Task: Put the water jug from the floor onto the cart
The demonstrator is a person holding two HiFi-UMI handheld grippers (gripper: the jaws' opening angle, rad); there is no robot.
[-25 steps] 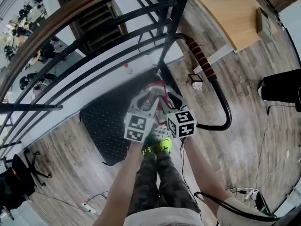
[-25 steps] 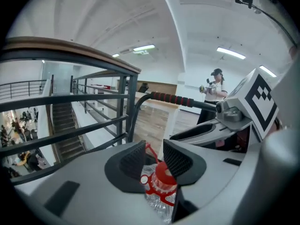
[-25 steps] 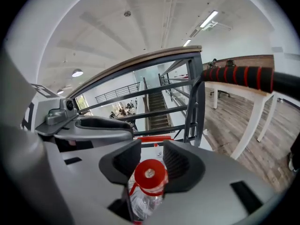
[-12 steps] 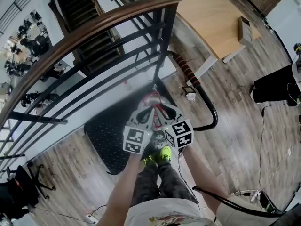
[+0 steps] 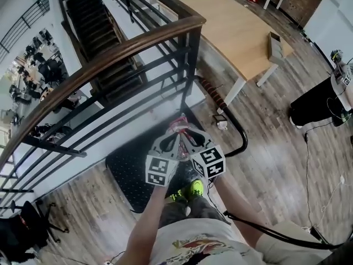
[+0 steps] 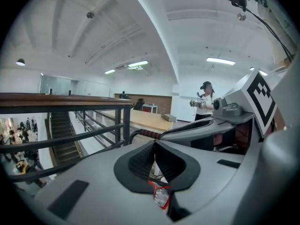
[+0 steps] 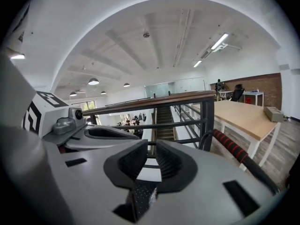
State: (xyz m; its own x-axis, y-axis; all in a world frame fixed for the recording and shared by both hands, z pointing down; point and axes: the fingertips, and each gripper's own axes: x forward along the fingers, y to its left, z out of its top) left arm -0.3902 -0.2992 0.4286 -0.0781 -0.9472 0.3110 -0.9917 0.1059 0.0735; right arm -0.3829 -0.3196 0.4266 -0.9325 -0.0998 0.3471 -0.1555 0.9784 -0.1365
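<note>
Head view, centre of frame: left gripper [image 5: 174,136] and right gripper [image 5: 186,133] side by side, tips converging on the clear water jug with a red top [image 5: 179,125]. Only the red top and a scrap of clear plastic show; the jug's body is hidden under the grippers.

The jug sits in the picture over the upper right edge of the black flat cart with a studded deck [image 5: 124,167]. Cannot tell whether it touches the deck.

The cart's black tube handle with a red-banded grip [image 5: 212,93] curves down the right of the grippers.

Left gripper view: jaws of the left gripper [image 6: 154,144] pressed together at the tips, with a strip of the jug's red-and-clear top [image 6: 159,194] caught low between them.

Right gripper view: jaws of the right gripper [image 7: 151,156] have just been closing and now stand at a narrow gap. Railing shows through the gap and no pad visibly presses on anything.

Surroundings: dark railing with a brown wooden handrail [image 5: 110,54] across the upper left, light wooden tabletop [image 5: 237,21] at upper right, wood-plank floor [image 5: 276,148] at right.
</note>
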